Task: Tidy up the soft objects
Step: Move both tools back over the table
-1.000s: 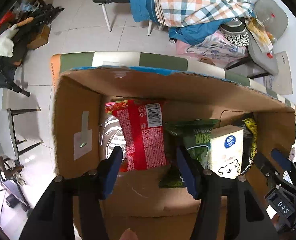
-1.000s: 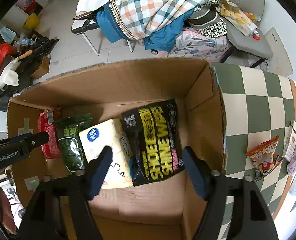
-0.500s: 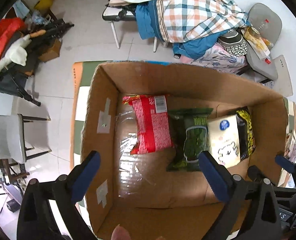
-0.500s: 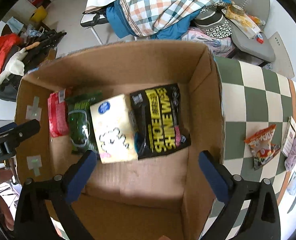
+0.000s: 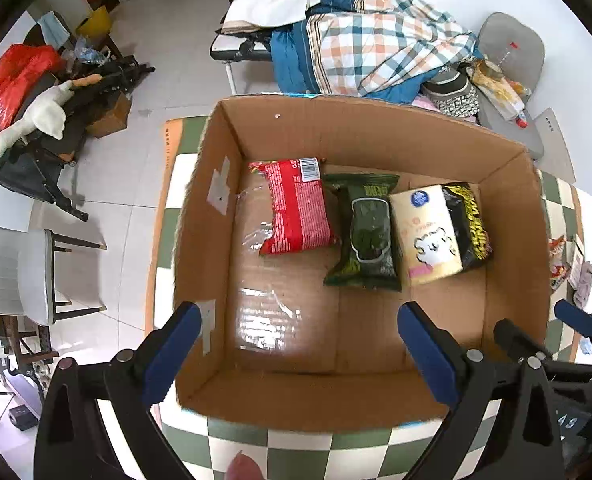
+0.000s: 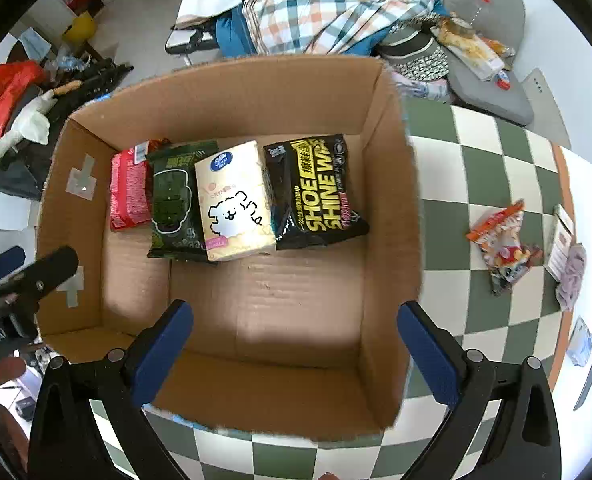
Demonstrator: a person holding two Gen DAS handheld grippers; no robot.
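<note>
Corrugated brown cardboard forms the open box (image 6: 392,208), which stands on a green-and-cream checkered surface (image 6: 492,160), filling its left part. Four soft packs lie in a row along the box's far wall, side by side and flat on the ribbed floor. At the left end is a red crinkly plastic pack (image 5: 296,206) with a white barcode label; next to it, a dark green wipes pack (image 5: 366,232) with a glossy film and flap lid. A cream tissue pack (image 6: 232,200) — printed with a fluffy white dog outline and a blue round logo — overlaps the green pack's right edge. At the right end lies a black pouch (image 6: 316,192) with bold yellow "SHOE SHINE" lettering, its edge tucked beside the tissues. Shiny clear tape glints on the box floor nearer the left wall.

Outside the box, near the surface's right edge, lie an orange snack bag (image 6: 504,248), a small card and a greyish-lilac cloth (image 6: 572,276).

Both tools hover above the box's near edge: the left hand-held gripper (image 5: 296,356) and the right hand-held gripper (image 6: 296,348) each have blue-padded fingers spread wide, holding nothing.
</note>
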